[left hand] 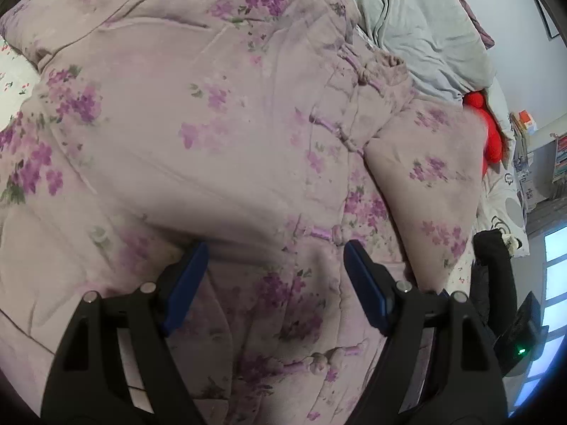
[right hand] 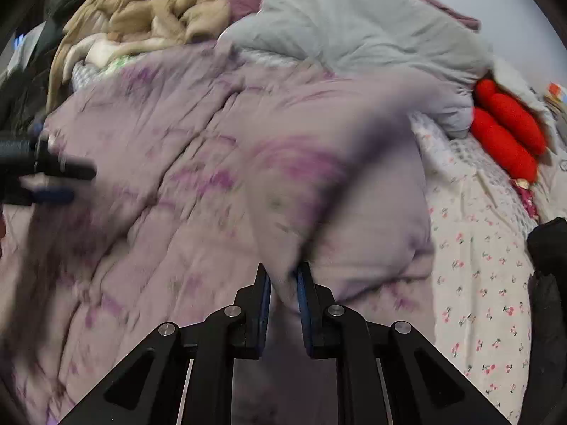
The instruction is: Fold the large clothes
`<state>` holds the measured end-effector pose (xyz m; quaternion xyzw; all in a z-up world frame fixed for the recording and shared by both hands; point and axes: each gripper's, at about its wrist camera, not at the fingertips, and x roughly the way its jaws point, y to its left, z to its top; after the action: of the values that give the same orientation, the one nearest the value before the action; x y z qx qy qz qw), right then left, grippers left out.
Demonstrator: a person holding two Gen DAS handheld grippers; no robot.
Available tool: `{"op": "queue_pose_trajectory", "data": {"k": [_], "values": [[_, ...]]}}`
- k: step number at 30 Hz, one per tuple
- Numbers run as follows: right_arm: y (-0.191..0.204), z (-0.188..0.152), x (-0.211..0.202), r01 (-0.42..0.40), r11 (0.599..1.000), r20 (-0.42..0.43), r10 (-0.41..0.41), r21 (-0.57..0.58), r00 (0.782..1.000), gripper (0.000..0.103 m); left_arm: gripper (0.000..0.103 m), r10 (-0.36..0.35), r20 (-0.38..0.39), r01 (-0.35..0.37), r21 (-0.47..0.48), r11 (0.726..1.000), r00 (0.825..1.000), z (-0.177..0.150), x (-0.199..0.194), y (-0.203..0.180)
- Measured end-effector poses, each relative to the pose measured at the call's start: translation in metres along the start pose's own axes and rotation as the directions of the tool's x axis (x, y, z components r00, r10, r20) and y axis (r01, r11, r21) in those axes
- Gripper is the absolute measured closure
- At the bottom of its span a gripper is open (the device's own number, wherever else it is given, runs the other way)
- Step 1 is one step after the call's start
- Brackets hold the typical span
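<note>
Your right gripper (right hand: pixel 283 276) is clamped on a fold of the padded lilac jacket with purple flower print and knotted cloth buttons (right hand: pixel 198 163), and the pinched fabric rises as a thick flap straight ahead of the jaws and leans toward the left; that part of the right wrist view is smeared, so you cannot read exactly which edge you hold, though it looks like the sleeve side. Your left gripper (left hand: pixel 274 248) hangs with its blue pads (left hand: pixel 187 283) wide apart and nothing between them, just over the jacket's front, close to the fabric without biting it.

The jacket lies spread on the bed, on the white bed sheet with small cherry print (right hand: pixel 475 283), and covers most of both views. Its button line (left hand: pixel 336 127) runs from below your left gripper away toward the grey quilt (left hand: pixel 425 24), so the garment's long axis points ahead of you and slightly right in the left wrist view. The red plush cushion (right hand: pixel 506 131) sits beyond the jacket's right edge, and a heap of tan clothing (right hand: pixel 149 10) lies at the far left.

What the fold turns on: the flap you hold sits to the right of the button line and the open left gripper sits left of it, seen at the left edge of the right wrist view. The right gripper is the one placed to carry fabric across toward that line
</note>
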<state>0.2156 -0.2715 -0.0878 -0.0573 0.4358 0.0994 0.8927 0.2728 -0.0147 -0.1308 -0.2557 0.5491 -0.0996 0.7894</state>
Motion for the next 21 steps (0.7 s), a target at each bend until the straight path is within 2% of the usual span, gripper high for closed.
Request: {"op": "queue_pose_trajectory", "data": {"k": [2,4,6,7,8,9,10,11,14,15,16,17,18,19,20,21], "values": [[-0.024,0.006,-0.02,-0.072,0.991,0.058,0.066,0.116,0.996,0.088,0.024,-0.009,0.004,0.009,-0.019,1.0,1.0,0.003,0.0,0.003],[-0.05,0.02,-0.035,-0.09,0.97,0.121,0.064,0.226,0.991,0.086,0.024,-0.021,0.003,0.021,-0.042,0.999,1.0,0.005,0.0,0.006],[-0.061,0.038,-0.038,-0.082,0.96,0.144,0.044,0.267,0.989,0.084,0.024,-0.024,0.002,0.024,-0.047,0.999,1.0,0.006,0.0,0.005],[-0.065,0.05,-0.035,-0.117,0.956,0.15,0.079,0.268,0.986,0.082,0.024,-0.023,0.002,0.023,-0.044,0.999,1.0,0.006,0.0,0.004],[-0.067,0.058,-0.03,-0.166,0.948,0.148,0.129,0.272,0.98,0.075,0.024,-0.021,0.001,0.021,-0.037,0.999,1.0,0.005,0.001,0.002],[-0.07,0.066,-0.022,-0.229,0.927,0.147,0.192,0.296,0.97,0.048,0.024,-0.021,0.0,0.021,-0.034,0.999,1.0,0.005,0.002,0.002],[-0.08,0.075,-0.007,-0.293,0.884,0.148,0.256,0.363,0.955,0.031,0.024,-0.02,-0.002,0.02,-0.032,0.999,1.0,0.004,0.002,0.001],[-0.088,0.08,0.002,-0.32,0.85,0.159,0.278,0.417,0.947,0.017,0.024,-0.018,-0.002,0.018,-0.031,0.999,1.0,0.005,0.003,0.001],[-0.117,0.084,0.027,-0.364,0.702,0.225,0.287,0.612,0.931,0.017,0.024,-0.016,-0.004,0.016,-0.038,0.999,1.0,0.005,0.003,0.005],[-0.119,0.085,0.032,-0.376,0.671,0.235,0.295,0.639,0.926,0.017,0.024,-0.018,-0.004,0.018,-0.039,0.999,1.0,0.006,0.004,0.005],[-0.119,0.091,0.043,-0.377,0.664,0.227,0.305,0.645,0.925,0.017,0.024,-0.017,-0.003,0.017,-0.038,0.999,1.0,0.007,0.004,0.004],[-0.114,0.095,0.05,-0.356,0.688,0.2,0.299,0.632,0.933,0.021,0.024,-0.014,-0.002,0.014,-0.035,0.999,1.0,0.007,0.005,0.003],[-0.107,0.103,0.057,-0.308,0.737,0.151,0.274,0.601,0.95,0.043,0.024,-0.011,-0.003,0.011,-0.03,0.999,1.0,0.007,0.005,0.003],[-0.101,0.11,0.064,-0.219,0.803,0.075,0.214,0.555,0.974,0.071,0.024,-0.009,-0.001,0.009,-0.025,1.0,1.0,0.007,0.006,0.002],[-0.103,0.112,0.066,-0.187,0.817,0.048,0.193,0.545,0.98,0.092,0.024,-0.007,0.0,0.007,-0.02,1.0,1.0,0.007,0.006,0.002],[-0.11,0.112,0.059,-0.2,0.806,0.075,0.191,0.557,0.979,0.093,0.024,-0.006,0.0,0.006,-0.016,1.0,1.0,0.007,0.005,0.001]]}}
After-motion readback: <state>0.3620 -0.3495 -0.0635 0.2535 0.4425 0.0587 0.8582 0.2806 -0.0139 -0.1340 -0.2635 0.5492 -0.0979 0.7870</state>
